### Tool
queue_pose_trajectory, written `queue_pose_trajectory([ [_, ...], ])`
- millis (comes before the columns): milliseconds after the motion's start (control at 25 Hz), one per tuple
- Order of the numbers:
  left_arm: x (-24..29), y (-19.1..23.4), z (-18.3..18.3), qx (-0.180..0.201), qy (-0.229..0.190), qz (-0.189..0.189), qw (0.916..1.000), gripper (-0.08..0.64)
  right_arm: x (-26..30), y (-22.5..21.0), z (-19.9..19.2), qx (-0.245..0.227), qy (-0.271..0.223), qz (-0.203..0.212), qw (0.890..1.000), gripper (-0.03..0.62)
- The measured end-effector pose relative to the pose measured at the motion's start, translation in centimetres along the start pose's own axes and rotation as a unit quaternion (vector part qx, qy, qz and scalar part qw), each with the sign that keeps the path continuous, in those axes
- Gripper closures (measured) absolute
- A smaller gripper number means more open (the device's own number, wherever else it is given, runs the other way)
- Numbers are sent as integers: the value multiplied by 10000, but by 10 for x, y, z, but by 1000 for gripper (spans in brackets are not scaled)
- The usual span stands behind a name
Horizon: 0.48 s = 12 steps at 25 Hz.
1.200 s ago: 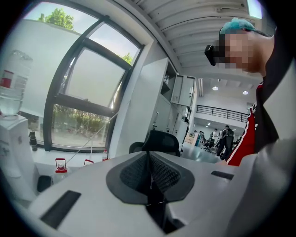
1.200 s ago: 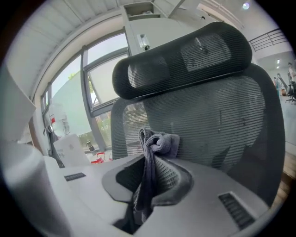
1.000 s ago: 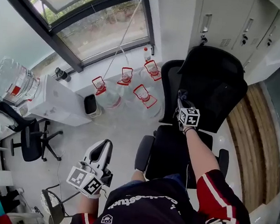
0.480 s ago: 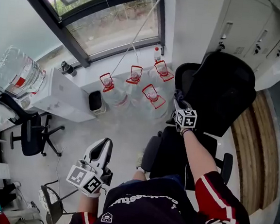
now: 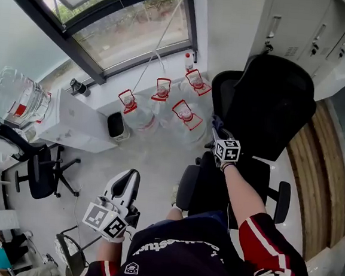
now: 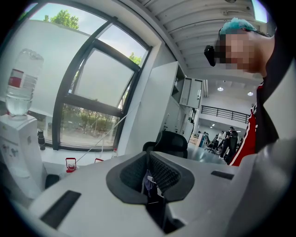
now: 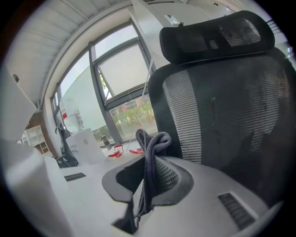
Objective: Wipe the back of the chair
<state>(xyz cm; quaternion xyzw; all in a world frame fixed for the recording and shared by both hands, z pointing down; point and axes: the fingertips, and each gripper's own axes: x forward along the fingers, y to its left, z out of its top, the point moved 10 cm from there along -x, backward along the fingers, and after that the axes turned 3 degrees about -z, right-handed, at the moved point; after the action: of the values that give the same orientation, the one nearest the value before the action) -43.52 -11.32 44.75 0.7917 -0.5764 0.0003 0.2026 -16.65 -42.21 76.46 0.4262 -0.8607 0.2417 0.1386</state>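
The black mesh office chair stands in front of me, its back tall with a headrest on top. My right gripper is at the left edge of the chair back, shut on a dark grey cloth that sticks up from between its jaws. In the right gripper view the mesh back fills the right side, just past the cloth. My left gripper hangs low at my left side, away from the chair, jaws shut in the left gripper view.
Several large water bottles with red handles stand on the floor under the window, left of the chair. A white water dispenser, a small bin and another office chair are further left. Grey lockers stand behind.
My right gripper with the cloth has slid a little down along the chair back's left edge. The left gripper has stayed where it was.
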Motion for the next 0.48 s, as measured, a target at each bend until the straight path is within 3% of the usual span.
queue_pose_trajectory([
  [480, 25, 2, -1, 78, 224, -202, 9995, 523, 8, -20, -19, 149, 135, -213, 9996, 529],
])
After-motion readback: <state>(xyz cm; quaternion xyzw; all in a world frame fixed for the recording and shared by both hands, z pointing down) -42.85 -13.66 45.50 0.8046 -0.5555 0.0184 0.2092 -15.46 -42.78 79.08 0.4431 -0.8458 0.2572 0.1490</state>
